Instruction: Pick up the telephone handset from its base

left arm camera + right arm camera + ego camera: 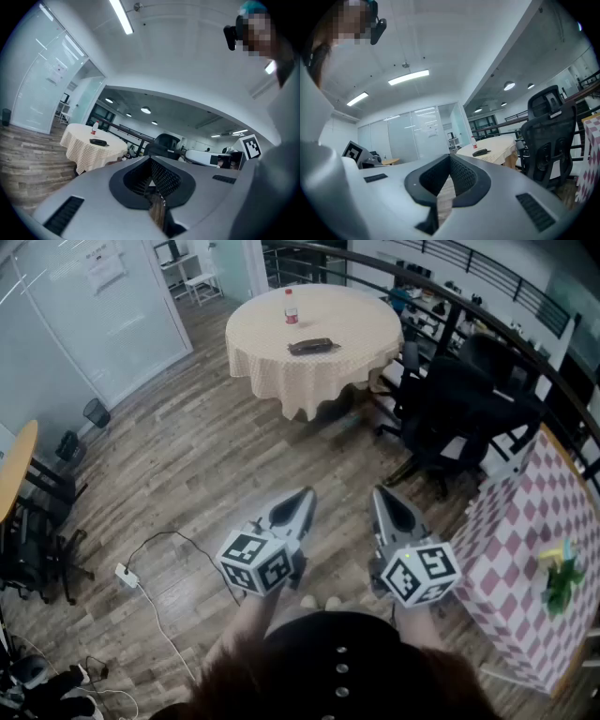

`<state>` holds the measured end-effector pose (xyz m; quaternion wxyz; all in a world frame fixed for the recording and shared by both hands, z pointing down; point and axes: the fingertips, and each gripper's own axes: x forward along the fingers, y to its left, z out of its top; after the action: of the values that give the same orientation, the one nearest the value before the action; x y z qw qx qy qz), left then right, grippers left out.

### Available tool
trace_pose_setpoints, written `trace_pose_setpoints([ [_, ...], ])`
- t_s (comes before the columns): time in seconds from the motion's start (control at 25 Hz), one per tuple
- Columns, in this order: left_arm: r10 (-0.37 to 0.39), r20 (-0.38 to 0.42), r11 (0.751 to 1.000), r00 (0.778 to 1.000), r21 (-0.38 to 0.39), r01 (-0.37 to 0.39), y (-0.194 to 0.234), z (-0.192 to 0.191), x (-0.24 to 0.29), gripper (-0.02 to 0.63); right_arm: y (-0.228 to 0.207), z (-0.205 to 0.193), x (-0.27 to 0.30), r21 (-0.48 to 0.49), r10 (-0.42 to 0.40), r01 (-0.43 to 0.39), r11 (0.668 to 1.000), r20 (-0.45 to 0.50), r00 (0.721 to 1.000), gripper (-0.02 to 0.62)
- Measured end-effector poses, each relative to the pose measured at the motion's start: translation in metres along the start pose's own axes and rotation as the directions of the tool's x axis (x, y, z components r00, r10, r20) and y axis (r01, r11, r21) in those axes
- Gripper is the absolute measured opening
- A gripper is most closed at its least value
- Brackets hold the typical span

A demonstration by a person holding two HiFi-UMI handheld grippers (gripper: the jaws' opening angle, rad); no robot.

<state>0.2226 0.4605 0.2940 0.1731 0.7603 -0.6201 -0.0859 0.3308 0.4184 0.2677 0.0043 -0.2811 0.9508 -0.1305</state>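
A plank floor [187, 474] fills the room; at its far side stands a round table [356, 329] under a cream checked cloth, with black office chairs [459, 399] to its right and a pink-checked table [525, 521] nearer; the left gripper [302, 495] and right gripper [380, 493] point side by side, each with jaws closed together on nothing; the dark telephone [310, 346] lies on the round table, well apart from both; a red-capped bottle [291, 307] stands just behind it.
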Motion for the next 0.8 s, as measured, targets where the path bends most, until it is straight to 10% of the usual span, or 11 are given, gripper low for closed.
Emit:
trace_pose_setpoints([
  [0.8, -0.033, -0.031, 0.999, 0.999, 0.02, 0.034, 0.01, -0.013, 0.016, 0.006, 0.02, -0.015, 0.031, 0.028, 0.065, -0.064, 0.998, -0.007, 0.998, 0.009],
])
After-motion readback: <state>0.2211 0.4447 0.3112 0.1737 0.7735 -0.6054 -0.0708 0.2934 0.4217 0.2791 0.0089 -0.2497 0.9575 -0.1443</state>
